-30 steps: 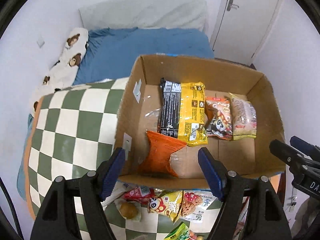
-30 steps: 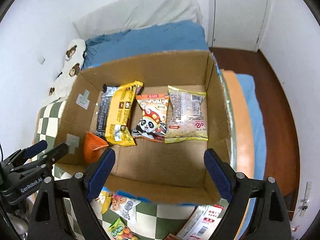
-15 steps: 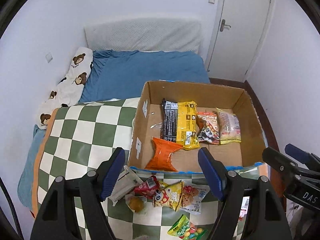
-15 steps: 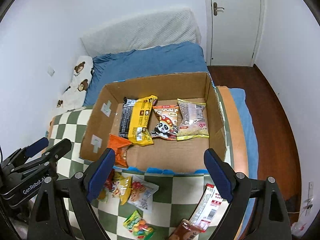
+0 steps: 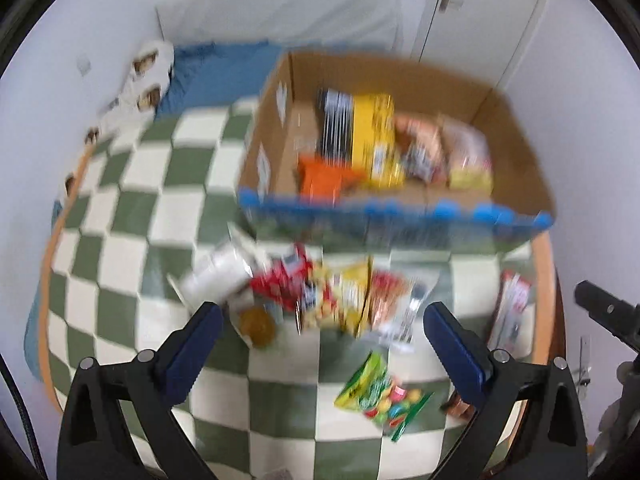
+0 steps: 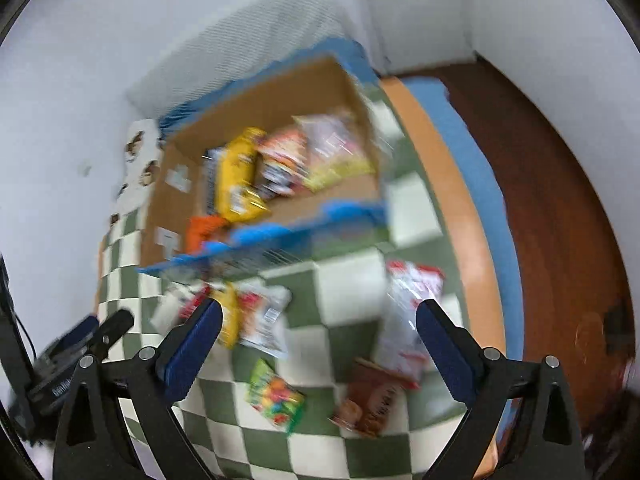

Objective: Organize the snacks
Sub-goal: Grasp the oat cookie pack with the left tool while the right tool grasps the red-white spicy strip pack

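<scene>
A cardboard box (image 5: 516, 152) (image 6: 280, 104) on a green-and-white checked blanket (image 5: 132, 216) holds a black-and-yellow pack (image 5: 360, 136), an orange pack (image 5: 324, 176), a panda pack and a pale pack. Loose snack bags lie in front of it: a red and yellow pile (image 5: 320, 292), a green candy bag (image 5: 376, 392) (image 6: 274, 396), a white-red bag (image 6: 408, 316) and a brown bag (image 6: 368, 400). My left gripper (image 5: 318, 332) is open and empty above the pile. My right gripper (image 6: 318, 336) is open and empty above the blanket. Both views are blurred.
The blanket lies on a bed with a blue sheet (image 5: 216, 68) and bear-print pillow (image 5: 148, 64) by the white wall. A brown wooden floor (image 6: 560, 200) lies to the right of the bed edge. A white door (image 5: 472, 8) stands behind the box.
Both grippers have pulled back from over the box and tilted down toward the loose snacks in front of it. The right view has also swung right. Both stay open.
</scene>
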A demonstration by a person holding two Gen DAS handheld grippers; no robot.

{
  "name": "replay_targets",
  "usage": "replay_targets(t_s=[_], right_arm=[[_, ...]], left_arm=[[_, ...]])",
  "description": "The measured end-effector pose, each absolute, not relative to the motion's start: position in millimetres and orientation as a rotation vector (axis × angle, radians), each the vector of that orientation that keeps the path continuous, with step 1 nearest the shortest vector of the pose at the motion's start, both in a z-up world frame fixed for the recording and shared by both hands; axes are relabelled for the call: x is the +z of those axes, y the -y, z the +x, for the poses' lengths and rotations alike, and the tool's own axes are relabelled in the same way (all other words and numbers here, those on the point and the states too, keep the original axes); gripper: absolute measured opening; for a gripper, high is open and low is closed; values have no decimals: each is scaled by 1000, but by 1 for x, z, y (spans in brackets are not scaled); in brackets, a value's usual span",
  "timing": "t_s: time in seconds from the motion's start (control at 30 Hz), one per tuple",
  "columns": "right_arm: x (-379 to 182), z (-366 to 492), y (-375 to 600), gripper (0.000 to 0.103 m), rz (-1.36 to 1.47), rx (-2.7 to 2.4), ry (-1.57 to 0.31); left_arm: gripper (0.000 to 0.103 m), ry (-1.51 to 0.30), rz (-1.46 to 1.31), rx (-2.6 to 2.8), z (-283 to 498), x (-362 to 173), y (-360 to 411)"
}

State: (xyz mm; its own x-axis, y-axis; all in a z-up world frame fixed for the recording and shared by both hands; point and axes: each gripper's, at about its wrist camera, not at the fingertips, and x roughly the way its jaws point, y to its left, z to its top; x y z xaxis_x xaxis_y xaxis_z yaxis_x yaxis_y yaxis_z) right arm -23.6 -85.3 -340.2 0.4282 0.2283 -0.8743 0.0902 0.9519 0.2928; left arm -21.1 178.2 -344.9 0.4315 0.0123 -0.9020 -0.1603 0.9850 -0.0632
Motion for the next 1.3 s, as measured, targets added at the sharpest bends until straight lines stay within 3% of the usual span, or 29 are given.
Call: replay_targets(t_s=[0.3,0.6,0.77,0.83,1.13,1.3], right_arm=[[-452,-20,141,99,441,-27,-1286],[-494,-3,141,95,448,-33,-1328],[-494,-2,140,57,376,-43,-1315],[-492,0,134,56,363,-32,-1316],[-500,-35,136,55,298,49,-1405],[-503,-45,129,57,300,46,-1414]], left_arm=[[103,-1370,-214,21,9,-433,-135],[102,-1414,-193,75,58,-467,-123],[68,-1369,-103,50,48,-458,-104],[65,-1370,-97,37,39,-457,-101],[65,-1433,-94,-39,-18,-465,-91],[76,-1455,-68,-45,-15,-483,-82]])
